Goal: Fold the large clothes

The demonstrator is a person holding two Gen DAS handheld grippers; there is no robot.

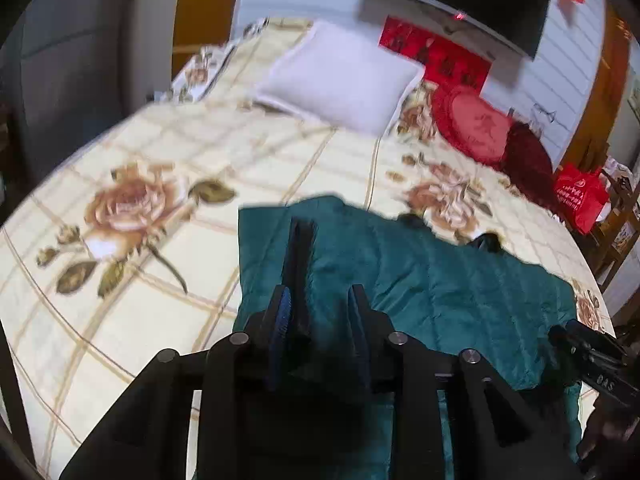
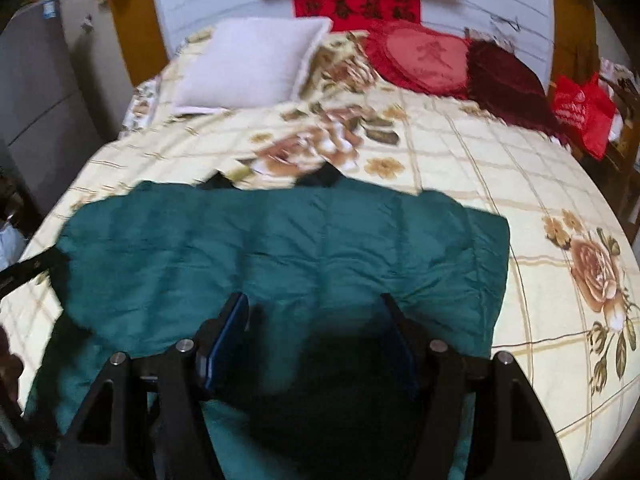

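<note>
A large teal quilted garment (image 2: pixel 280 248) is seen spread across the near half of a bed covered by a cream, rose-printed checked bedspread (image 1: pixel 160 152), its far edge running roughly straight across the bed and its near portion passing beneath both tools. Two small black pieces (image 2: pixel 320 176) are visible at that far edge; whether they are a collar or lining cannot be told through the blur.

The left gripper (image 1: pixel 320 304) is held low over the garment's left part, its black fingers narrowly parted, with a fold of the teal fabric and a dark strip (image 1: pixel 302 248) seen between them; whether the cloth is actually pinched cannot be told. The right gripper (image 2: pixel 316 320) is positioned above the middle of the garment with its blue-padded fingers spread wide and nothing gripped between them, a dark shadow lying on the fabric below.

At the head of the bed, a pale lilac square pillow (image 2: pixel 248 64) is set beside a round red embroidered cushion (image 2: pixel 420 60) and a dark maroon fringed cushion (image 2: pixel 508 80). A red paper banner with dark characters (image 2: pixel 356 4) is fixed to the white wall behind, and a red shopping bag (image 2: pixel 580 112) is seen beside the bed's far right corner.
</note>
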